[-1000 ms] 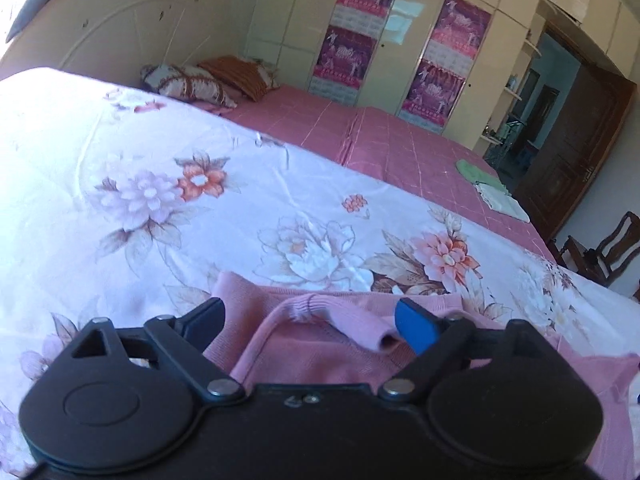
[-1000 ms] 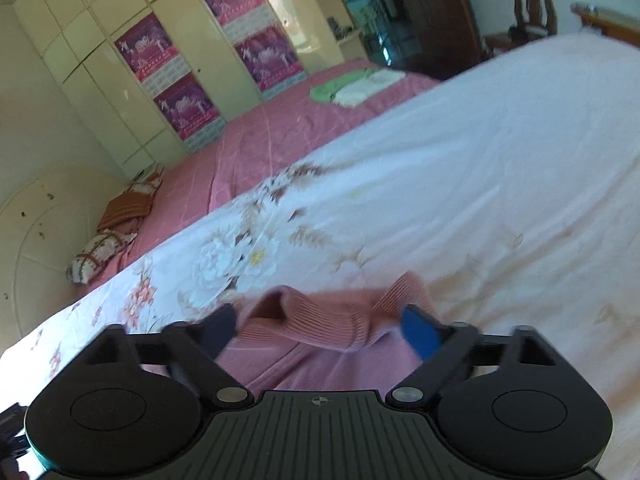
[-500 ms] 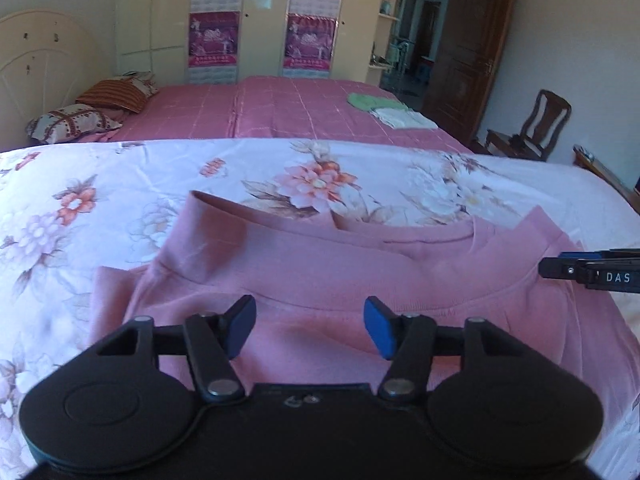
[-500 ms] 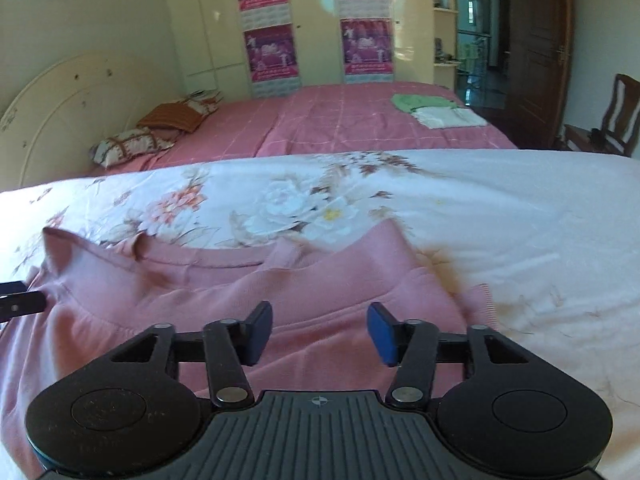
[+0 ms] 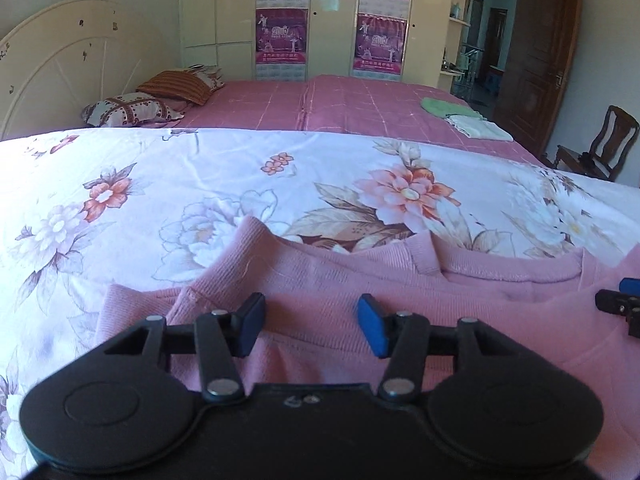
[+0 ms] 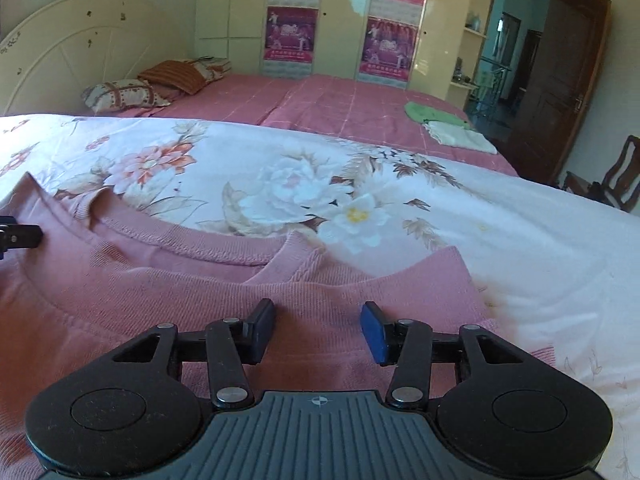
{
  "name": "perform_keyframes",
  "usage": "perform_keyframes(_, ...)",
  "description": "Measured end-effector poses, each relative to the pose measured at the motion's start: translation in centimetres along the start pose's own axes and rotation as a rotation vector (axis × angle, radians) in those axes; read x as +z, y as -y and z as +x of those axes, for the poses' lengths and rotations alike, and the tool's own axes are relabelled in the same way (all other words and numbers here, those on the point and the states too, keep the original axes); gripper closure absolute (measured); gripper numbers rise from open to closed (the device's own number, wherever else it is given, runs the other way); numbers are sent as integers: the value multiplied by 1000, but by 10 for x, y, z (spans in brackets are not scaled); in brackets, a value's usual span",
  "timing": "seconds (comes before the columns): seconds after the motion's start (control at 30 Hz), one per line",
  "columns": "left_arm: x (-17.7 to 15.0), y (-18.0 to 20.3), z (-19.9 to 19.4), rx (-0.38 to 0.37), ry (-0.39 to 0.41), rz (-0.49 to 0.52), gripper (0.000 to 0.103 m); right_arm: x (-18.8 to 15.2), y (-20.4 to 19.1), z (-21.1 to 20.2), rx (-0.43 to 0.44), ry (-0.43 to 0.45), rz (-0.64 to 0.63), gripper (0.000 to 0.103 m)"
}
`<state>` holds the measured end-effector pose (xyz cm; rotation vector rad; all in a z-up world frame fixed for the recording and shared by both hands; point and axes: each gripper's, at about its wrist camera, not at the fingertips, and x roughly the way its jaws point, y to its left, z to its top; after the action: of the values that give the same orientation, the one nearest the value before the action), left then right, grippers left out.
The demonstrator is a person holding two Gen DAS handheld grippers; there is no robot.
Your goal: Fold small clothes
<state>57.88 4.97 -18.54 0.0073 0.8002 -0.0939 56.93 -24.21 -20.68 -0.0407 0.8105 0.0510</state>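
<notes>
left jaws: the left gripper (image 5: 311, 322) is hanging half-open and easing shut a touch, nothing pinched, just pink knit showing in the gap between the pads

right jaws: the right gripper (image 6: 318, 330) is sitting about the same width, not moving, pads clear of the cloth as far as I can tell, so it's gripping nothing either

sweater: the pink sweater (image 5: 400, 300) is lying spread on the floral bedsheet (image 5: 200, 184), neckline (image 6: 180, 244) facing away from me, both grippers hovering over the chest, one towards each shoulder

left sleeve: looks like it's bunching up under the body by the left jaws, not lying flat

further out: pink bedspread (image 5: 340, 100) behind, with pillows (image 5: 132, 108) and some folded green and white bits (image 6: 444, 128) well apart from the work

what could go wrong: if the jaws are closing on just the top layer, the fold is probably dragging crooked; that bunched sleeve could be getting trapped inside, and uneven pulls from the two sides would be skewing the neckline
</notes>
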Motion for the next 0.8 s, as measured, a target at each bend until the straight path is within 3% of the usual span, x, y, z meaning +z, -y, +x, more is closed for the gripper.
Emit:
perform_keyframes(0.23,-6,3,-39,-118,2,1,53,5,-20,-39,244,16,5,56)
perform_keyframes(0.4,-21,28,-61,-203,8,103,53,-7,-60,-40,280,-3,-101,56)
perform_keyframes(0.47,-29,37,-62,-237,-9,144,53,-18,-74,-41,231,15,-183,56)
perform_keyframes(0.57,-39,46,-47,-219,-38,165,51,-22,-79,-30,162,44,-223,56)
perform_keyframes(0.6,-41,46,-42,-208,-34,155,47,-20,-77,-25,160,45,-206,52)
perform_keyframes(0.63,-40,47,-37,-196,-28,145,43,-19,-73,-20,141,51,-197,38)
perform_keyframes(0.7,-35,46,-29,-171,-20,113,39,-19,-66,-12,119,60,-180,20)
perform_keyframes(0.8,-30,46,-21,-137,-9,77,34,-15,-47,-6,167,22,-60,17)
